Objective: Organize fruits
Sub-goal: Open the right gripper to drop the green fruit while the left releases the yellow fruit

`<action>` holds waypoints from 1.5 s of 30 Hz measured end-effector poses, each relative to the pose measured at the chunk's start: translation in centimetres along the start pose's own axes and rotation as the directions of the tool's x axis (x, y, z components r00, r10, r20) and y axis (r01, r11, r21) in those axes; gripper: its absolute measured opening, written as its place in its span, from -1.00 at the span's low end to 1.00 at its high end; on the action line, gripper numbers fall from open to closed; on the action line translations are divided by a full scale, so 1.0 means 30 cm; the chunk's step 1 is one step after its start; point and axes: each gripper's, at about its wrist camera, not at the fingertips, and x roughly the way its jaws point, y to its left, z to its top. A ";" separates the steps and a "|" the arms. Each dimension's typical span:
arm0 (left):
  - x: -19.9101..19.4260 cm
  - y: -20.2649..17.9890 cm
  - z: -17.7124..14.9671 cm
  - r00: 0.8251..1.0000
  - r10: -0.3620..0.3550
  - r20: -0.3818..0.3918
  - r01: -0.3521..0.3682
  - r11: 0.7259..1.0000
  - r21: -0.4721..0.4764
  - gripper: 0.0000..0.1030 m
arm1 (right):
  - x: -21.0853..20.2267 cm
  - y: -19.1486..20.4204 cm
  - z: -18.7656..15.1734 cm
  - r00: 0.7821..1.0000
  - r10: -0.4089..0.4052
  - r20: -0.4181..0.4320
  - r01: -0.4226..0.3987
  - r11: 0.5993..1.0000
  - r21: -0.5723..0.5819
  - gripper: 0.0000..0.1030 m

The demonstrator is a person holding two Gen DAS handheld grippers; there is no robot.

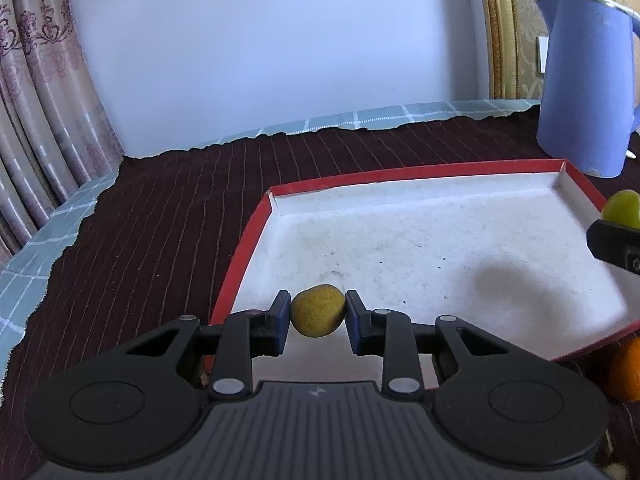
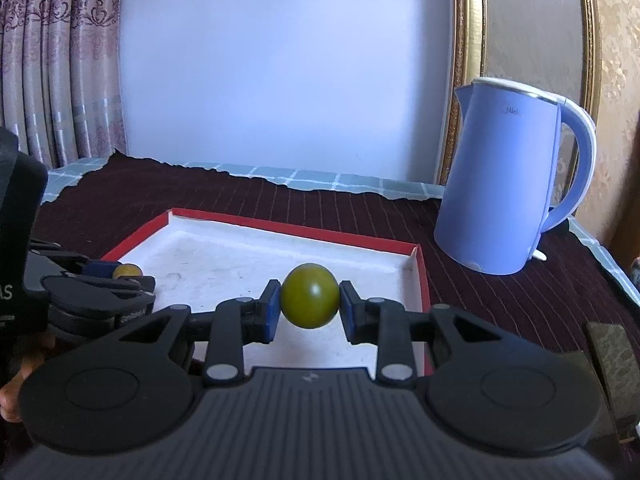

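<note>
Each gripper (image 1: 317, 312) (image 2: 309, 297) held a fruit (image 1: 317, 310) (image 2: 309, 295) tight over the tray (image 1: 432, 172). Next, lower and let go. The tray looked empty, maybe.

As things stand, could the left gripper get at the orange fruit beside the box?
Probably not yet. The left gripper is shut on a yellowish fruit, so its jaws are taken. The orange fruit lies outside the red-edged box, low at the right edge, and is only partly visible.
</note>
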 end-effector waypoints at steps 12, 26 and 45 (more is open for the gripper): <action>0.064 -0.029 0.037 1.000 0.019 -0.014 -0.019 1.000 0.021 -0.45 | 0.125 -0.052 0.016 0.998 -0.018 -0.054 0.019 0.999 0.035 -0.44; 0.154 -0.052 0.094 0.999 0.022 -0.043 -0.021 0.999 0.025 -0.44 | 0.239 -0.098 0.035 0.994 -0.028 -0.103 0.038 0.994 0.099 -0.39; 0.110 -0.038 0.087 0.999 0.031 -0.016 -0.031 0.999 0.017 0.34 | 0.105 -0.101 0.025 0.991 -0.131 -0.018 0.132 0.971 0.197 1.00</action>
